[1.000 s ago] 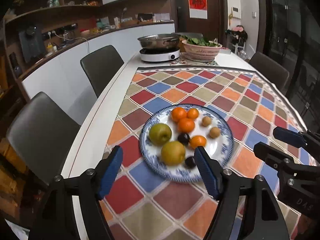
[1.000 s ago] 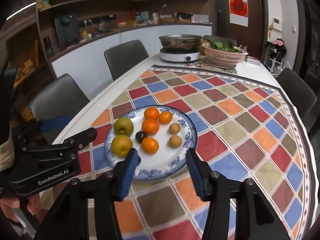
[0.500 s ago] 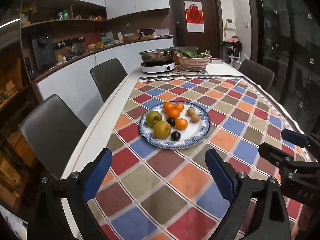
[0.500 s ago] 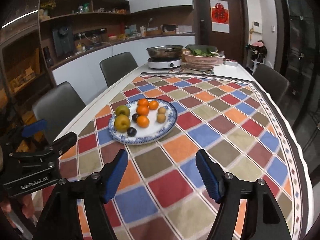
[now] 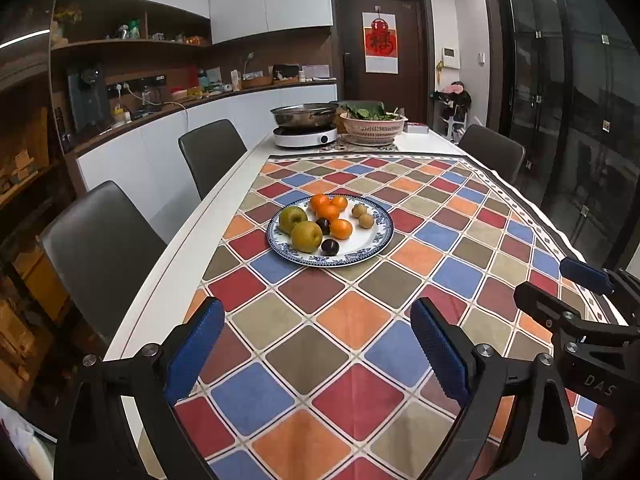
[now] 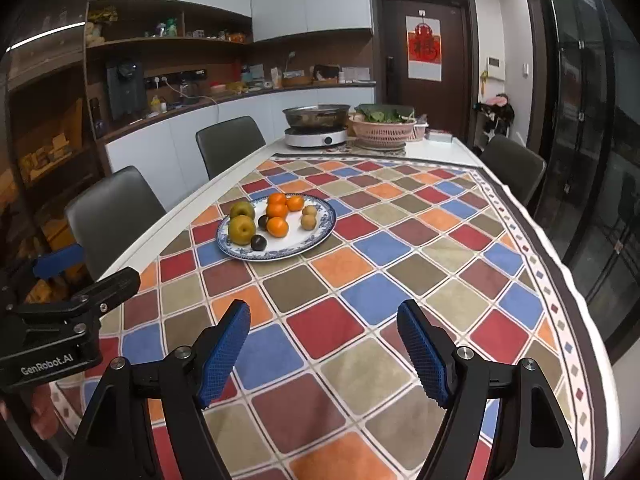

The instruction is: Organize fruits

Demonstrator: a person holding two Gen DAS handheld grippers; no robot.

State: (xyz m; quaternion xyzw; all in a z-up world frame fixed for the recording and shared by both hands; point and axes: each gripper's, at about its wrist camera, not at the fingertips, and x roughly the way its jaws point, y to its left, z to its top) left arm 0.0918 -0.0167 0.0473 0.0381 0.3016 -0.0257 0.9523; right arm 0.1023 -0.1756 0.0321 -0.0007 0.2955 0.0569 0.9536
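Checkered tablecloth [image 5: 352, 320] on kitchen table; plate [image 5: 376, 240] holds fruits [image 5: 306, 236] grouped by kind. My left gripper [image 5: 316, 354] spread, empty; right gripper [image 6: 322, 354] opening, empty, both well short of plate.

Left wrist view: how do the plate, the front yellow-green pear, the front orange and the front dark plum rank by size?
1. plate
2. front pear
3. front orange
4. front dark plum, only slightly smaller than the orange

All sit at similar distance.

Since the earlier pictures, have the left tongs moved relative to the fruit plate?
Yes. The left tongs have pulled back from the plate, which now lies farther up the tablecloth, with nothing between the pads.
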